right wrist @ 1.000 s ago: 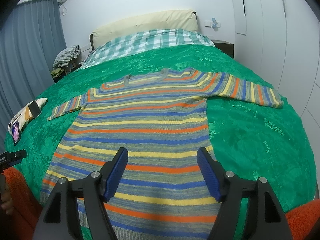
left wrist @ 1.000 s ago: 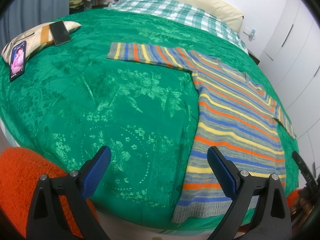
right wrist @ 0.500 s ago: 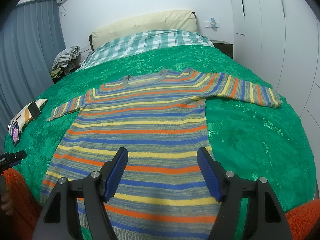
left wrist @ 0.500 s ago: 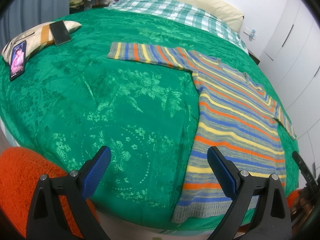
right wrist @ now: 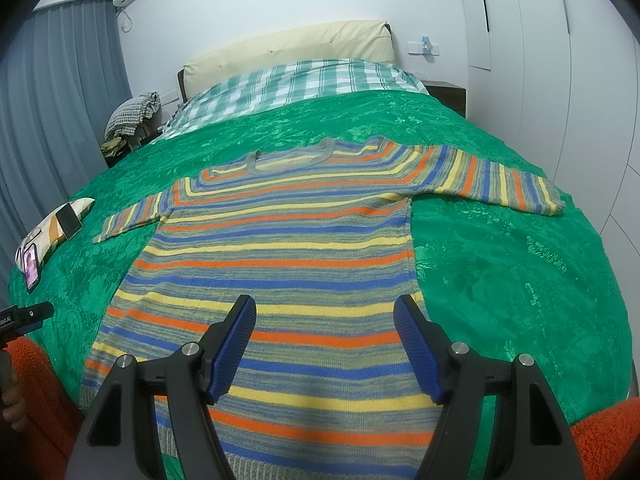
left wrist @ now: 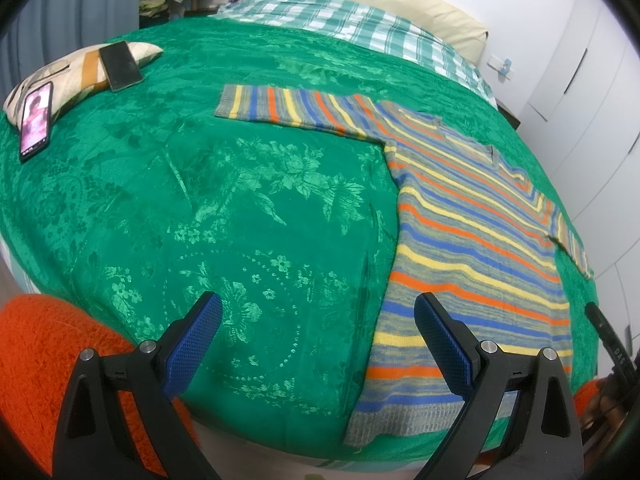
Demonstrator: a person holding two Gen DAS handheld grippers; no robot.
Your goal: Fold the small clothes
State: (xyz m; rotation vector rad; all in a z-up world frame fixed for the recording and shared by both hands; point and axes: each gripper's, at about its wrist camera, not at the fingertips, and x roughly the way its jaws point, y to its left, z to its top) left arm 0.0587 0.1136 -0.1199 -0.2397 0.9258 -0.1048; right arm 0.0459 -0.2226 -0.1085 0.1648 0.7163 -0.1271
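Right wrist view: right gripper (right wrist: 324,344) hangs over the hem end of the striped sweater (right wrist: 280,248), jaws wide, holding nothing. Sweater lies flat on the green bedspread (right wrist: 500,264), long axis running straight away from these jaws, hem nearest, neckline far, both sleeves spread sideways. Left wrist view: left gripper (left wrist: 316,344) also wide and empty, mostly over bare bedspread; sweater's hem corner sits under its right-hand finger, body stretching off to the right and away. Judgement: right gripper is nearer the hem, left gripper nearer the left sleeve (left wrist: 280,108). Count: one sweater, two sleeves, two grippers. Farther off, two phones (left wrist: 120,65) on one small pillow (left wrist: 72,76); beyond, checked bedding (right wrist: 296,84).
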